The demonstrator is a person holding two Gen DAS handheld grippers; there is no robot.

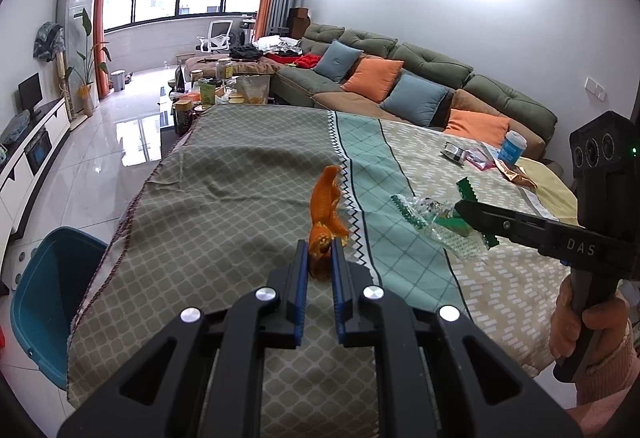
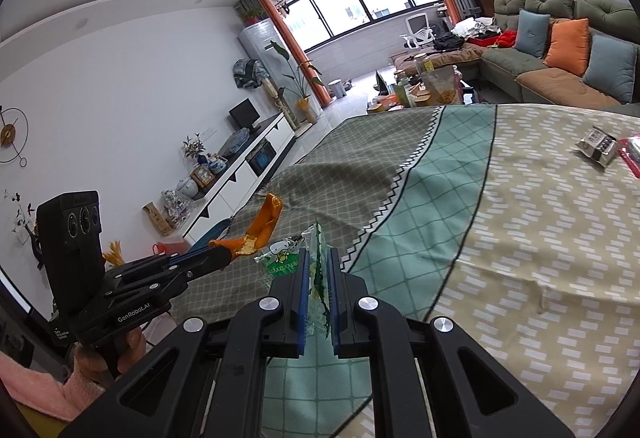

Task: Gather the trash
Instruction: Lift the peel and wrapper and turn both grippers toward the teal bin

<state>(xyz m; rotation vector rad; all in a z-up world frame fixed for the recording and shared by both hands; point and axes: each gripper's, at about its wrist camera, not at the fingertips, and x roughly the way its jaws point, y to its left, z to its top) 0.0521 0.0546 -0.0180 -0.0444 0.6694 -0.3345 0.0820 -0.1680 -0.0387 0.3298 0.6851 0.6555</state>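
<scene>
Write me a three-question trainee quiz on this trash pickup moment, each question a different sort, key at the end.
1. True or false: the left gripper is shut on the curled orange fruit peel.
2. Multiple choice: what does the right gripper hold? A) a silver foil packet B) a crumpled clear and green plastic wrapper C) a blue-lidded tub
3. Fill in: beside the patterned green and beige tablecloth, on the floor at the left wrist view's lower left, stands a ____ plastic bin.

Key: 1 true; 2 B; 3 blue.
</scene>
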